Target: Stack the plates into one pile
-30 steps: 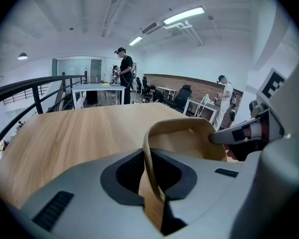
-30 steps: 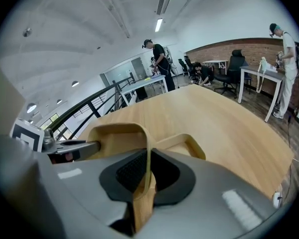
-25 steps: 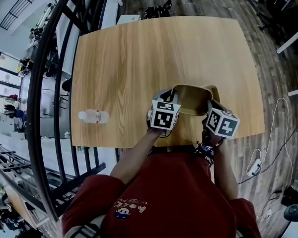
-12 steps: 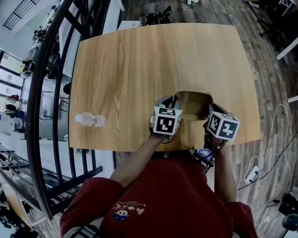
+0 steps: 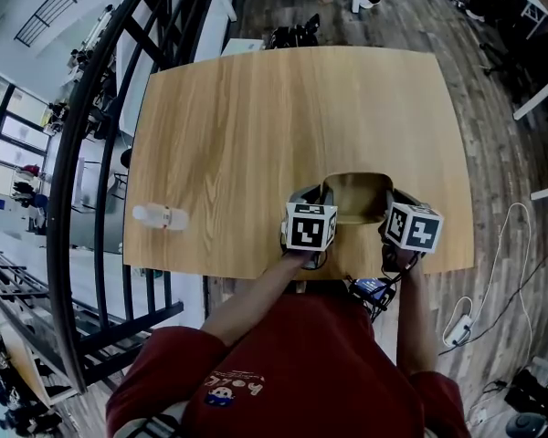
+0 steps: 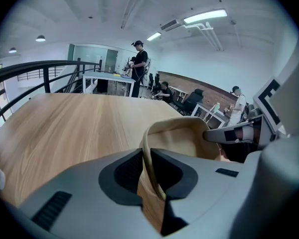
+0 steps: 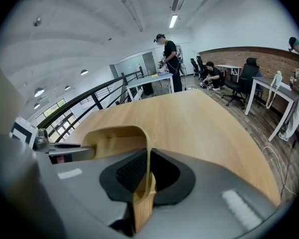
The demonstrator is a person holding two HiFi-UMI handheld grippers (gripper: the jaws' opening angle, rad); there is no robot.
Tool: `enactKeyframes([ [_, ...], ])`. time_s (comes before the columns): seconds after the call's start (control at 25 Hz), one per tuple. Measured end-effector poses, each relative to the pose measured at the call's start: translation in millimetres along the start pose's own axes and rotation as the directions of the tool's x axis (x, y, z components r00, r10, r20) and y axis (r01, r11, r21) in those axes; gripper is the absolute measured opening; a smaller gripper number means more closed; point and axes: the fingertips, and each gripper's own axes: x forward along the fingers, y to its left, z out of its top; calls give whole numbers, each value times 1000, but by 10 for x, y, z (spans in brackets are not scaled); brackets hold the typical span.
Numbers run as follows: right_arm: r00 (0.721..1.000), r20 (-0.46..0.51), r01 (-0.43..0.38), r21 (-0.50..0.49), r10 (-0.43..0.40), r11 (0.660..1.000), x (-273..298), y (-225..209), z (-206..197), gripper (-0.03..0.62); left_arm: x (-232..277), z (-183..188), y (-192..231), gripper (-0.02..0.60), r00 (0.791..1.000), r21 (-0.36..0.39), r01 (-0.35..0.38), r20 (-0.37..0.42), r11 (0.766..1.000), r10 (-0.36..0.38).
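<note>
The left hand-held gripper (image 6: 145, 169) was clamped on one rim of the tan plate (image 5: 358, 194), its jaws having just eased slightly wider with the rim between the pads. The right hand-held gripper (image 7: 147, 176) pinched the opposite rim. The plate spanned the gap between the two, at the near edge of the surface (image 5: 283, 117). A bottle (image 5: 160, 215) lay well out to the left of the left hand-held gripper.

In the head view, marker cubes (image 5: 310, 226) cover the jaws of the left gripper (image 6: 145, 169) and right gripper (image 7: 146, 176) and the plate's (image 5: 356, 194) side rims. Whether it is one plate or several cannot be told. A small white thing (image 5: 160, 215), well left of the left gripper, is too blurred to name.
</note>
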Motion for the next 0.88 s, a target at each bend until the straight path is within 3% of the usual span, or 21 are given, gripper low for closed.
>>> enactKeyframes([
  [0.32, 998, -60, -34, -92, 29, 995, 159, -123, 82, 34, 90, -172, -95, 58, 999, -162, -19, -47, 987, 12],
  [0.88, 987, -151, -74, -121, 55, 990, 405, -208, -23, 34, 213, -358, -94, 61, 993, -231, -65, -115, 971, 39],
])
